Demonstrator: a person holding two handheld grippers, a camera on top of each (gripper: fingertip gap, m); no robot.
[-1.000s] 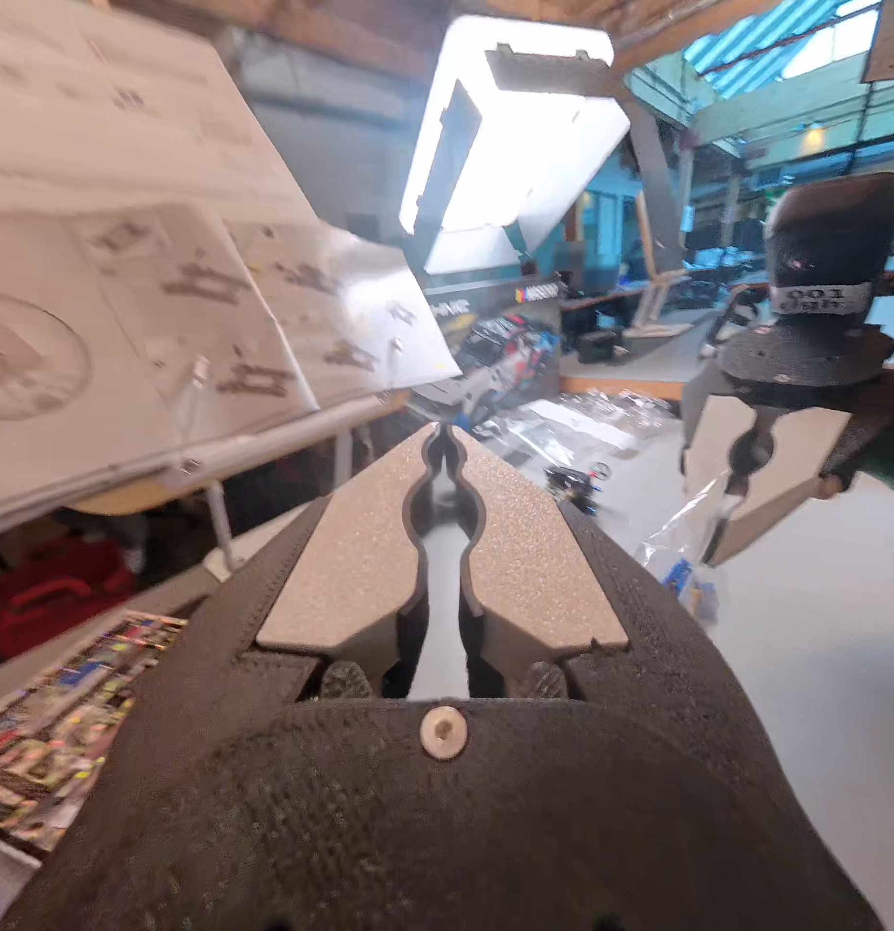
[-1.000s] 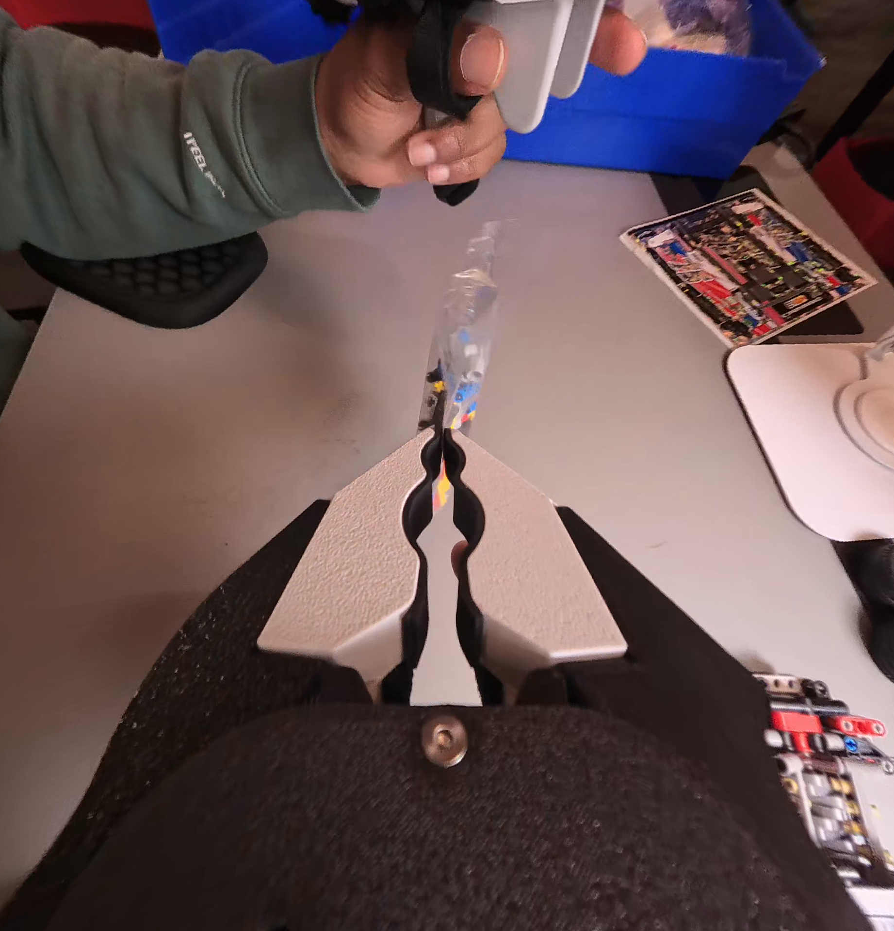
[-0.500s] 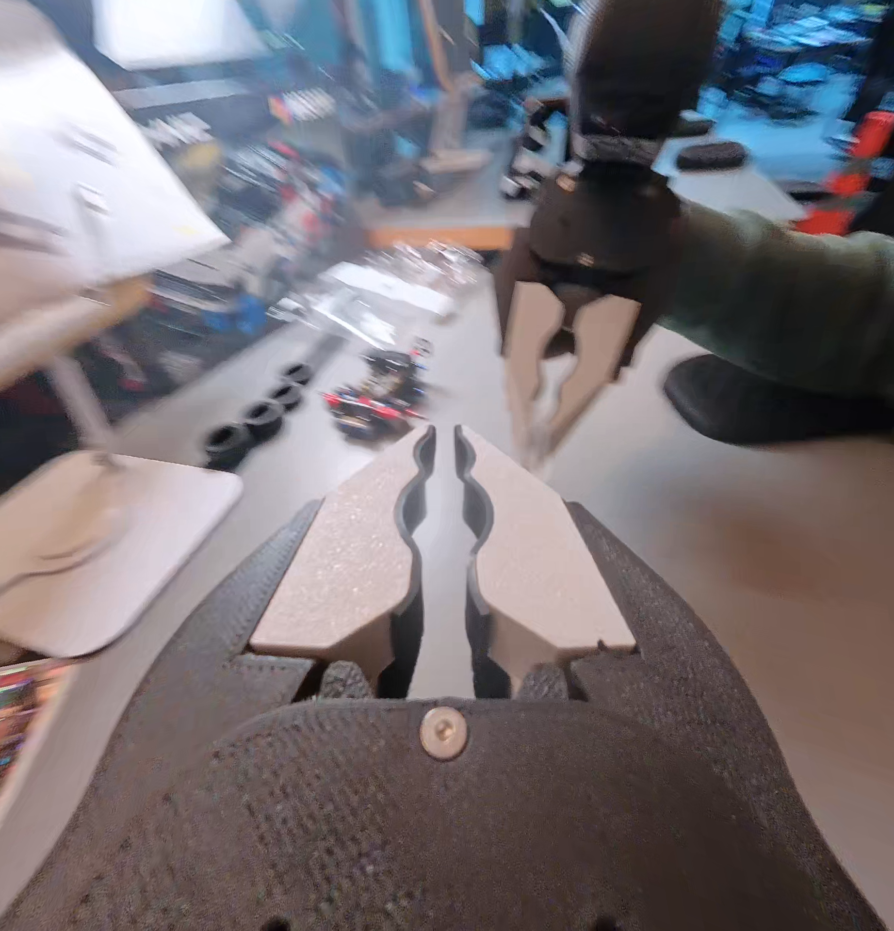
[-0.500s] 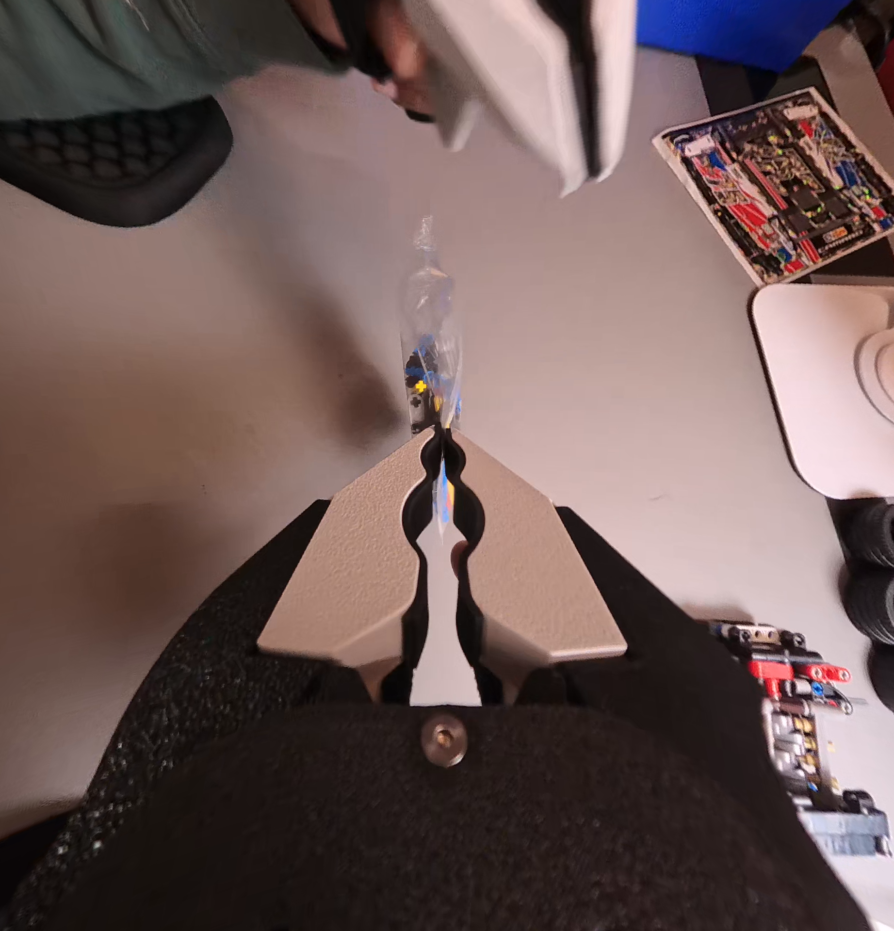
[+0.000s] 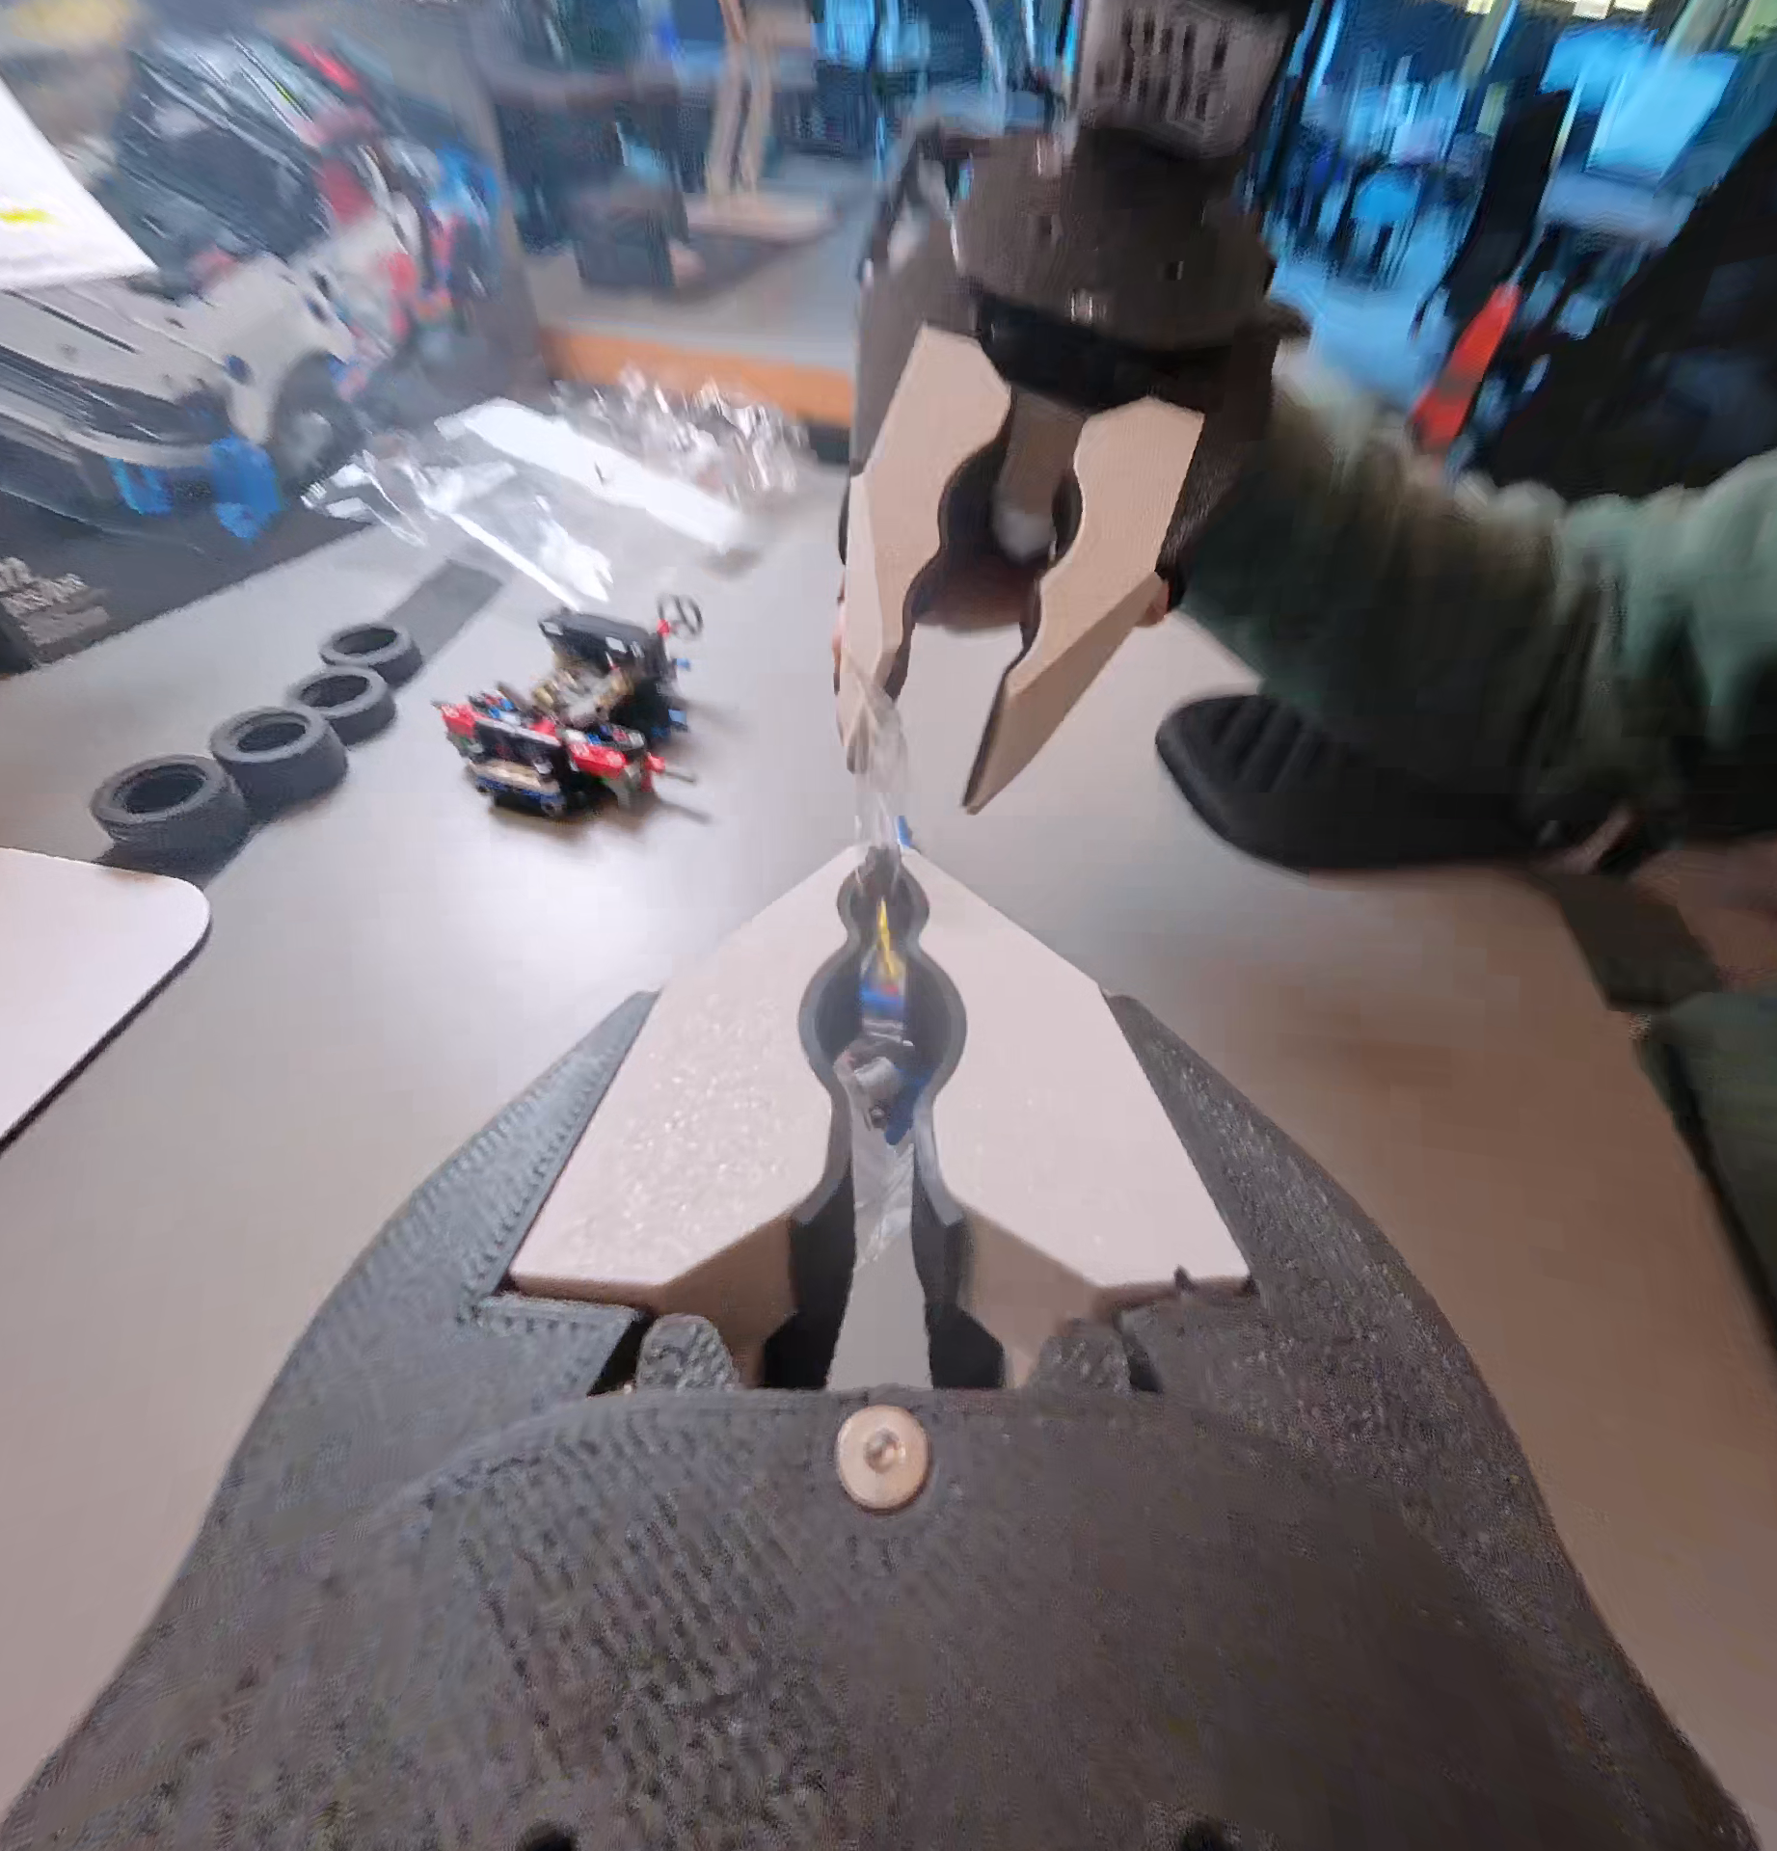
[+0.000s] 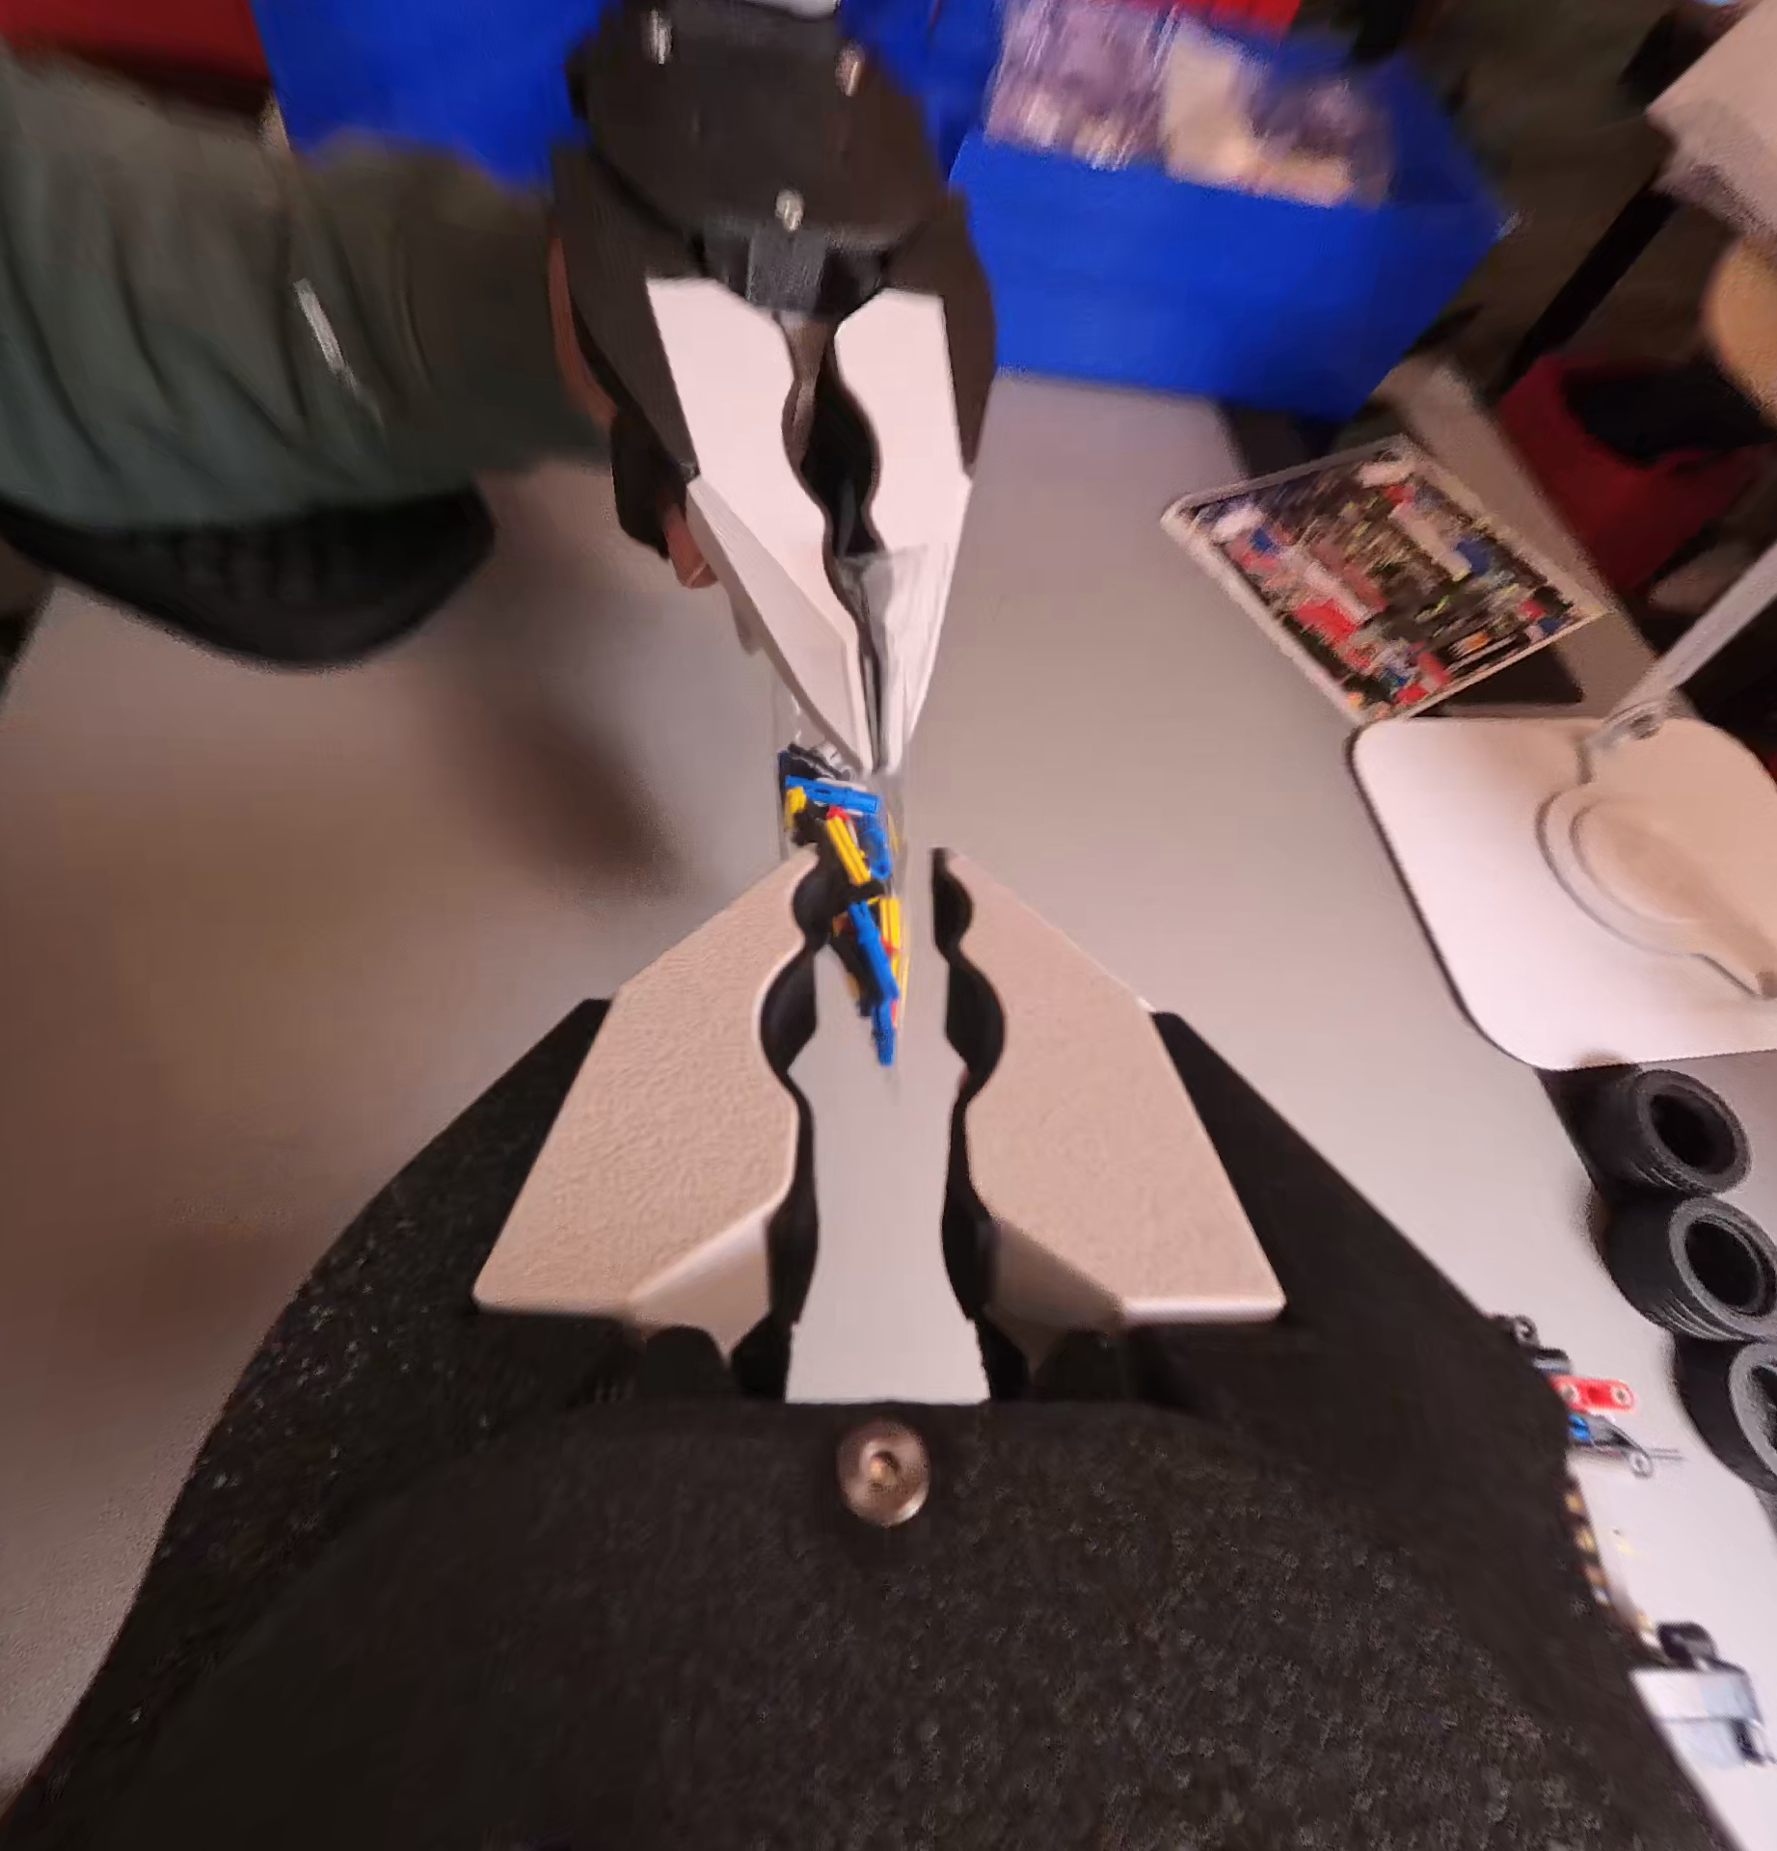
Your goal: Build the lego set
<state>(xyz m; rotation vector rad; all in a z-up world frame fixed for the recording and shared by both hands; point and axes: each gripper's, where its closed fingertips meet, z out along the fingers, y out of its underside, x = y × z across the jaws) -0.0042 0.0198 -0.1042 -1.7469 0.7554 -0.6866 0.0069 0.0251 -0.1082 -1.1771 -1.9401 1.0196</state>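
A small clear plastic bag of blue, yellow and black lego pieces (image 5: 882,1012) hangs between the two grippers above the grey table. My left gripper (image 5: 882,861) is shut on the bag. My right gripper (image 6: 872,859) is open, and the bag (image 6: 869,952) lies in the gap close to its left finger. In the left wrist view the right gripper (image 5: 914,766) points down from above with its jaws apart. In the right wrist view the left gripper (image 6: 879,761) pinches the bag's far end. A partly built lego car (image 5: 563,721) sits on the table to the left.
Several black tyres (image 5: 263,746) lie in a row beside a white stand base (image 5: 53,982). A colourful printed sheet (image 6: 1385,576) and a blue bin (image 6: 1215,250) are at the table's far side. Empty plastic bags (image 5: 563,481) and the set's box (image 5: 163,300) stand behind. A green sleeve (image 5: 1515,621) reaches in.
My left gripper swung down to the bag and closed on it. My right gripper, shut on the bag before, has opened.
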